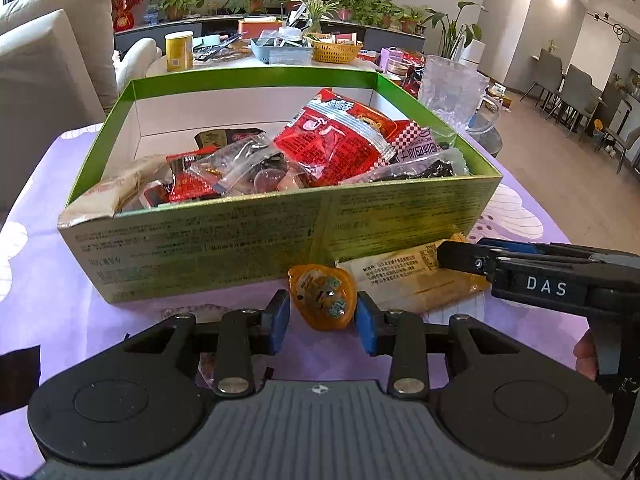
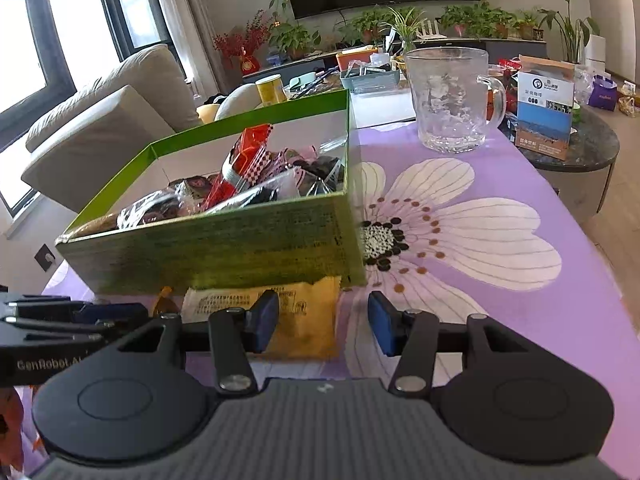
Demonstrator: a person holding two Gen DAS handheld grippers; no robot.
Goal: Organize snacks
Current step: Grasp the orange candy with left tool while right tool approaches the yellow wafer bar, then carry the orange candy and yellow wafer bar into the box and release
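A green box (image 1: 224, 236) full of snack packets stands on the purple flowered cloth. In front of it lies an orange jelly cup (image 1: 322, 296), between the blue pads of my left gripper (image 1: 324, 322). The jaws are open and stand close on either side of the cup. To its right a yellow packet (image 1: 408, 280) lies flat against the box. My right gripper (image 1: 452, 256) hovers over that packet's right end. In the right wrist view the right gripper (image 2: 324, 324) is open, its left pad (image 2: 264, 320) over the yellow packet (image 2: 296, 320), with nothing gripped.
A clear glass mug (image 2: 452, 100) stands on the cloth beyond the box's right side. A round dark side table (image 2: 580, 152) carries a paper bag and small items. A sofa (image 2: 100, 120) is on the left, and a cluttered table (image 1: 280, 48) behind the box.
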